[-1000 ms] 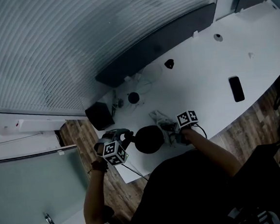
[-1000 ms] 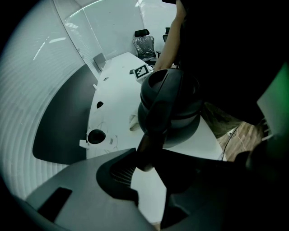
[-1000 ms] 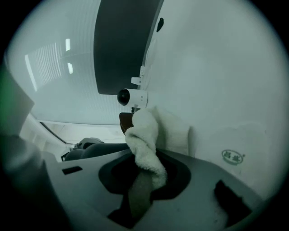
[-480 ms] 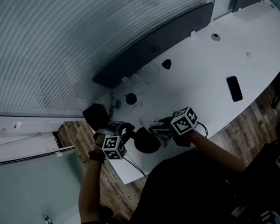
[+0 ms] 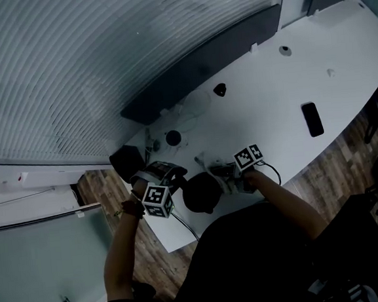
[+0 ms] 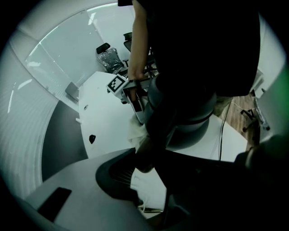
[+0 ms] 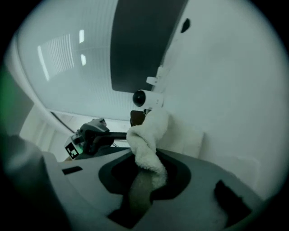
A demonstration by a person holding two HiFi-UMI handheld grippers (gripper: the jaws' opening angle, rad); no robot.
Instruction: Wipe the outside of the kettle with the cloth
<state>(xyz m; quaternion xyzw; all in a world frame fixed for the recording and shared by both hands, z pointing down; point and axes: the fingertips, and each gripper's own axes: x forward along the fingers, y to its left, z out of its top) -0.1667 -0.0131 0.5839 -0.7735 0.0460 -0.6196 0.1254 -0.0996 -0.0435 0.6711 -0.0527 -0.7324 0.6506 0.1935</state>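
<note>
The dark kettle (image 5: 202, 192) stands near the white table's (image 5: 270, 100) front edge. In the left gripper view its grey body (image 6: 189, 115) fills the middle. Its dark handle runs down between the jaws of my left gripper (image 6: 149, 167), which is shut on it. In the head view that left gripper (image 5: 170, 180) sits at the kettle's left and points steeply down. My right gripper (image 7: 144, 180) is shut on the white cloth (image 7: 146, 135), which sticks up out of the jaws. The right gripper (image 5: 229, 175) holds the cloth (image 5: 218, 173) against the kettle's right side.
A black phone (image 5: 312, 119) lies on the table to the right. A small black object (image 5: 220, 90) and a round black one (image 5: 173, 138) sit farther back, with a black box (image 5: 127, 162) at the table's left end. A long dark panel (image 5: 201, 64) runs along the back edge.
The left gripper has rolled and shifted slightly with the kettle's handle. The right gripper swung the cloth in toward the kettle, then drew back a little.
</note>
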